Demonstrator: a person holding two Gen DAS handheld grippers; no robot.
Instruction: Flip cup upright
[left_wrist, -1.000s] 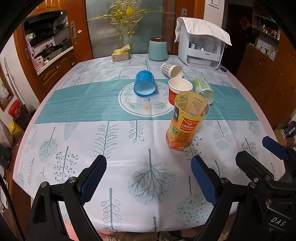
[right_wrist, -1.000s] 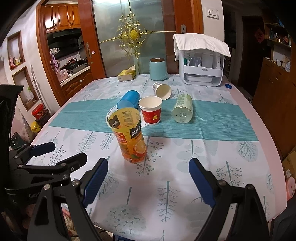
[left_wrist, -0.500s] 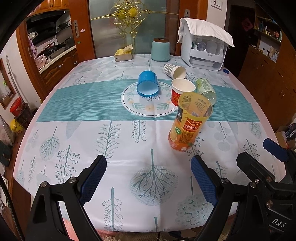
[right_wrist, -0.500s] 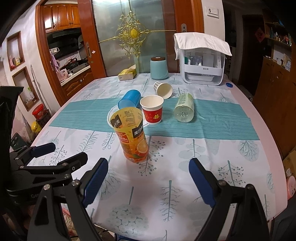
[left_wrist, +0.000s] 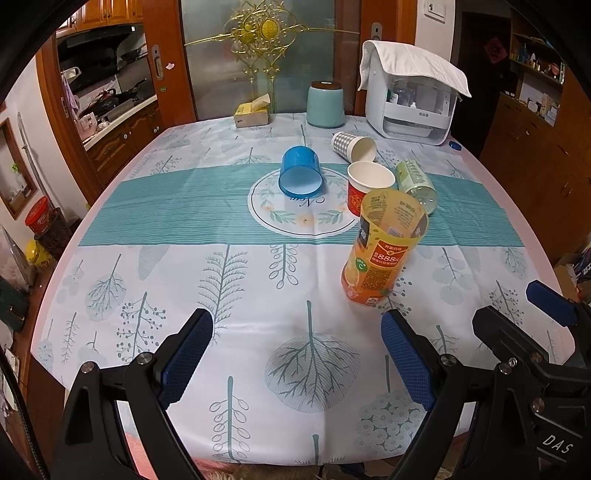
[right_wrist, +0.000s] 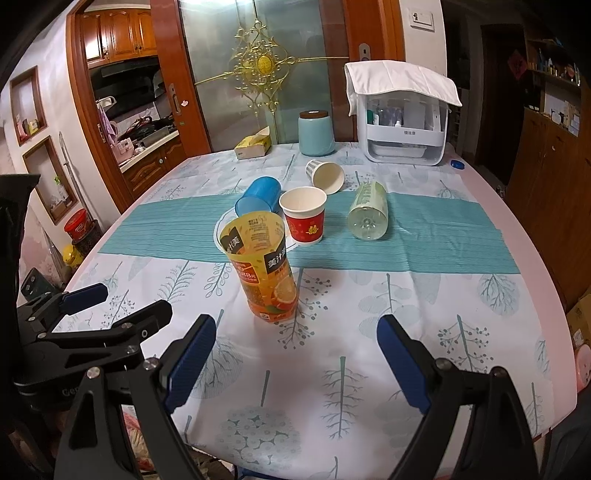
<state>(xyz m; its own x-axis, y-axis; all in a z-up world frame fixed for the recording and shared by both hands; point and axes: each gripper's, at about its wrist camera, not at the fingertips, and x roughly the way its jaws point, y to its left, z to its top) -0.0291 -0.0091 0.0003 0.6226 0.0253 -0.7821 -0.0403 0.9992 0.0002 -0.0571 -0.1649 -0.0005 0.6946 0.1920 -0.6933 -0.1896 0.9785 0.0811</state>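
On the bench (left_wrist: 110, 229), an orange juice-label cup (left_wrist: 382, 251) stood upright with its mouth open to the top and nothing visible inside. Just behind it a red paper cup (left_wrist: 367, 186) also stood upright, its white interior bare. A blue cup (left_wrist: 300, 176) lay on its side on the round emblem of the cloth, mouth turned toward the near edge. A checked paper cup (left_wrist: 352, 146) lay on its side farther back, and a clear green-labelled bottle (left_wrist: 417, 181) lay on its side to the right of the red cup. A pale blue canister (left_wrist: 325, 105) with a dark lid stood at the far edge beside a tissue box (left_wrist: 252, 114).

The left gripper (left_wrist: 297, 354) hung low over the near edge, its jaws spread wide and holding nothing. The right gripper (right_wrist: 295, 356) sat level beside it, also spread wide and empty, with the orange cup just ahead of its left finger.
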